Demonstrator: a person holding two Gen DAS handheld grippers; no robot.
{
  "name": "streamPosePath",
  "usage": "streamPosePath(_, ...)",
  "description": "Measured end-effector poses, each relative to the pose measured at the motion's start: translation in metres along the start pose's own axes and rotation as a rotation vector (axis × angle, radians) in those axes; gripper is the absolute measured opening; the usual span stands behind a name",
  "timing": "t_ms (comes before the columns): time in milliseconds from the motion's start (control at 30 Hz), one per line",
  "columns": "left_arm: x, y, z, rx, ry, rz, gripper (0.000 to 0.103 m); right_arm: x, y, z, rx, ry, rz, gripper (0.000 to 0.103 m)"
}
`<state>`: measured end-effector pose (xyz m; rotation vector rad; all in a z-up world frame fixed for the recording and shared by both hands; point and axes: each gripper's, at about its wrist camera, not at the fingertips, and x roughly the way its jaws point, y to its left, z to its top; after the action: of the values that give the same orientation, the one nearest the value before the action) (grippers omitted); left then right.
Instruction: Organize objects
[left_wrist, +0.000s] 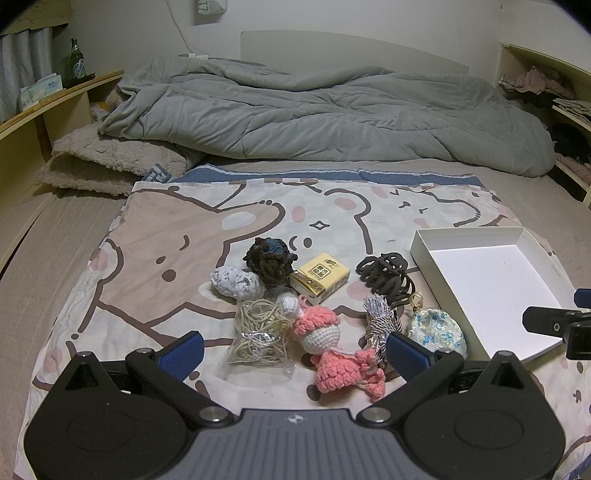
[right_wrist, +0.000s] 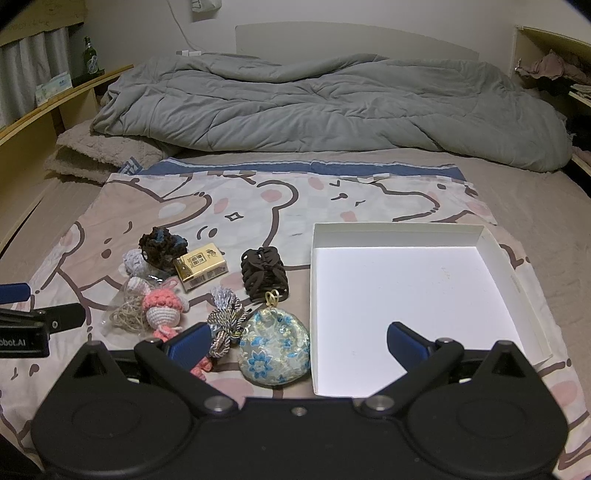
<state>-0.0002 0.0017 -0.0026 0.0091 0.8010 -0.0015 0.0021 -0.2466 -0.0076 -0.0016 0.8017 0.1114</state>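
Dim, cool indoor light; the white box floor glares brightly, nearly washed out. Shadows under things on the bed are soft. Fisheye bends the edges, corners go black, focus stays sharp

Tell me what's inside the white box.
Nothing shows inside the white box; its floor looks bare. The right gripper hides part of the near edge.

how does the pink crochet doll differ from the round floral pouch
The doll is knitted yarn, pink and white, long and lying on its side; the pouch is shiny patterned fabric with blue flowers, round and lying flat. The pouch lies beside the white box; the doll lies farther from it. Both rest loose on the bedsheet.
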Motion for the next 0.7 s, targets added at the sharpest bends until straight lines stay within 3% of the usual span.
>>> streamPosePath(700, 0.0000, 0.0000, 0.0001, 0.008, 0.001, -0.009, 0.103, 0.0015, -0.0015, -0.0024, -0.003, 0.004, -0.006, 0.102)
